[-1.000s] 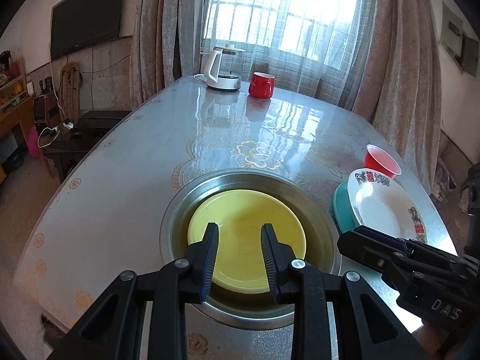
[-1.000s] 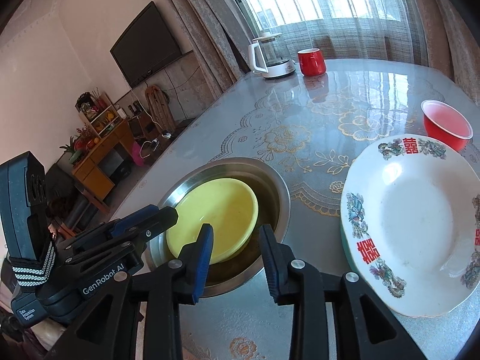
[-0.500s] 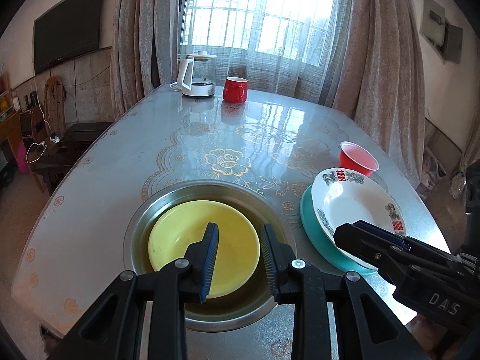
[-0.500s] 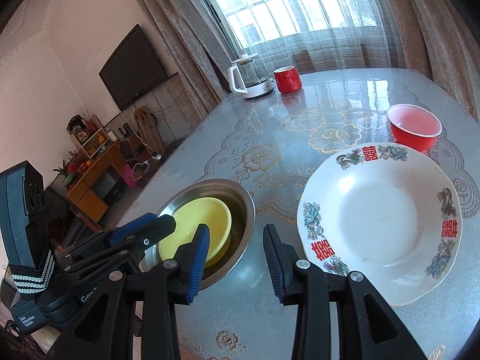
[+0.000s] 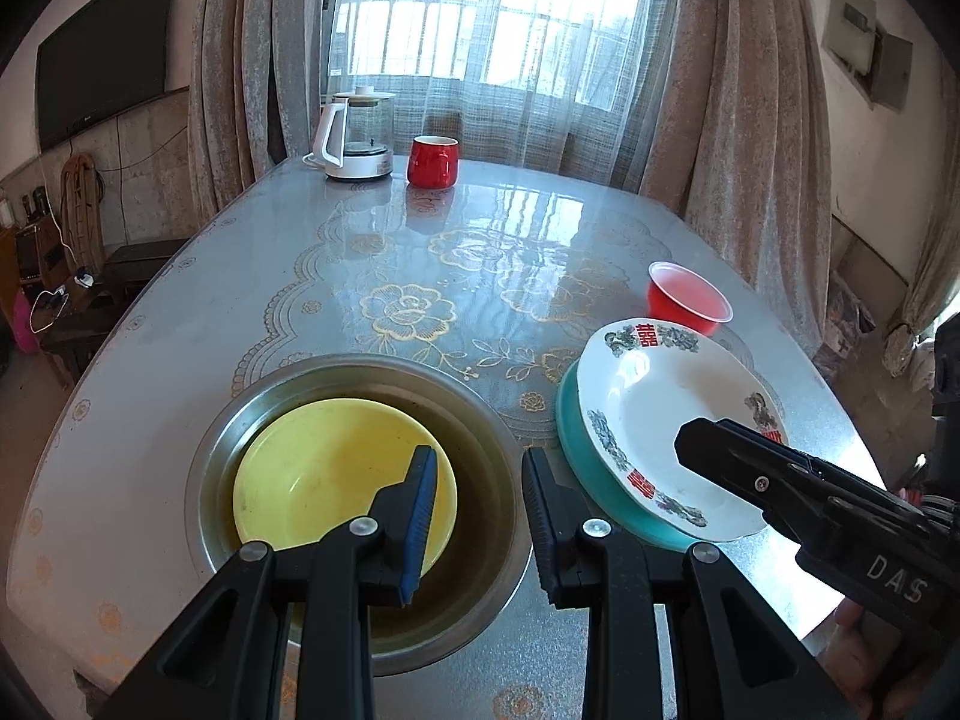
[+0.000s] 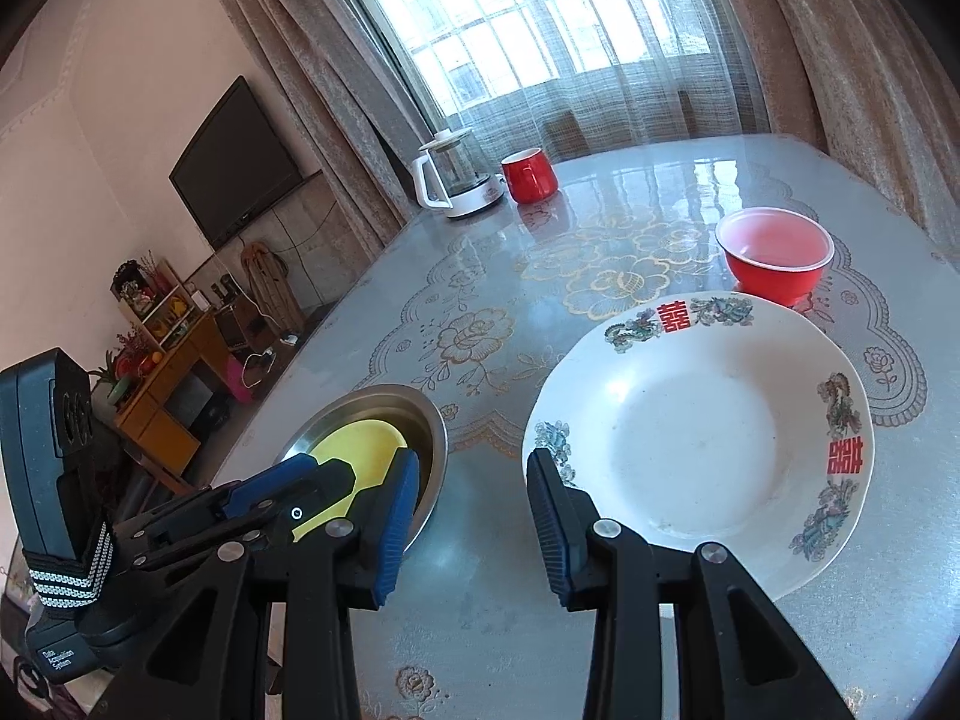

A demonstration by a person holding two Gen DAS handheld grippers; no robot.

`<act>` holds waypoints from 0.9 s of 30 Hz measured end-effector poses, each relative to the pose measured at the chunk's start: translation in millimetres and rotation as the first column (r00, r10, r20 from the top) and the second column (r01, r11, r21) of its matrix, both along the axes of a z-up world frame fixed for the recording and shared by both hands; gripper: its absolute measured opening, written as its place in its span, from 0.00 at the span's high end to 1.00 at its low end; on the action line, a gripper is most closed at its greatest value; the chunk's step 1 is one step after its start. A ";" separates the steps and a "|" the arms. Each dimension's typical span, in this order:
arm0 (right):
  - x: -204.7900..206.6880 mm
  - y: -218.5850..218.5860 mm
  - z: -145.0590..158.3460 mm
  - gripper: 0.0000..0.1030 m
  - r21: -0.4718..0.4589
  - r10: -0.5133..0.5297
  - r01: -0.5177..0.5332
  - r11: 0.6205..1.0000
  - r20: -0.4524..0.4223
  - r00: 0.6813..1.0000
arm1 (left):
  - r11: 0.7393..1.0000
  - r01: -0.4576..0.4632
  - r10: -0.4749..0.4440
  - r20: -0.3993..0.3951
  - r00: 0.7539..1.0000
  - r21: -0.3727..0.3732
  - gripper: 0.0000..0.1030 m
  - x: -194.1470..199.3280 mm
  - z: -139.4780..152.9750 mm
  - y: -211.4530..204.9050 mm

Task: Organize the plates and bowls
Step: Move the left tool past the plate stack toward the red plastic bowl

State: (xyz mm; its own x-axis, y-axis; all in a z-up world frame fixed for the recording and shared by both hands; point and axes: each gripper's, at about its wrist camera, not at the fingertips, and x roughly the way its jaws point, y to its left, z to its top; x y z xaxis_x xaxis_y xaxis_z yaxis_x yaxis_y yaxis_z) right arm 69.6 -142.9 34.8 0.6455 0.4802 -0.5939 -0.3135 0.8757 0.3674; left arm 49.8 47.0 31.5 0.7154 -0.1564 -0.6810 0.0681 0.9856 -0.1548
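Note:
A yellow bowl [image 5: 324, 468] lies inside a steel basin [image 5: 474, 420] at the near edge of the table; both show in the right wrist view, the bowl [image 6: 354, 444] and the basin [image 6: 432, 426]. A white plate with red characters [image 5: 666, 414] rests on a teal plate [image 5: 567, 420] to the right; the white plate [image 6: 696, 438] fills the right wrist view. A red plastic bowl [image 5: 687, 297] sits just beyond it [image 6: 774, 252]. My left gripper [image 5: 477, 474] is open and empty above the basin's right rim. My right gripper [image 6: 471, 480] is open and empty, between basin and white plate.
A white kettle [image 5: 354, 138] and a red mug [image 5: 433, 161] stand at the far end of the table [image 5: 480, 252]. Curtains and a window are behind them. The table's near edge runs below both grippers. A TV and shelves are at the left.
Both grippers have drawn back and risen from the basin and shifted right. The right gripper has swung toward the white plate. Both stay open and empty; no dish has moved.

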 end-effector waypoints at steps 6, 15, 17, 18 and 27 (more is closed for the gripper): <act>5.6 -16.0 -1.0 0.63 0.007 -0.043 0.043 0.999 -0.009 0.999 | 1.000 0.020 -0.020 0.009 1.000 0.007 0.69 9.2 0.6 -7.9; 13.4 -44.0 -5.9 0.63 0.014 -0.112 0.112 0.994 -0.036 0.993 | 0.999 0.035 -0.035 -0.006 0.999 -0.016 0.60 23.6 -4.7 -16.4; 15.6 -49.3 -6.6 0.63 0.012 -0.125 0.125 0.992 -0.038 0.991 | 0.999 0.038 -0.038 -0.009 0.999 -0.015 0.60 26.8 -5.8 -18.0; 16.6 -52.4 -7.0 0.63 0.011 -0.133 0.134 0.991 -0.039 0.990 | 0.999 0.041 -0.041 -0.009 0.999 -0.015 0.60 28.0 -6.2 -19.2; 25.0 -87.2 -10.1 0.63 0.013 -0.214 0.215 0.976 -0.056 0.975 | 0.997 0.082 -0.082 -0.016 0.997 0.001 0.60 45.4 -7.9 -37.0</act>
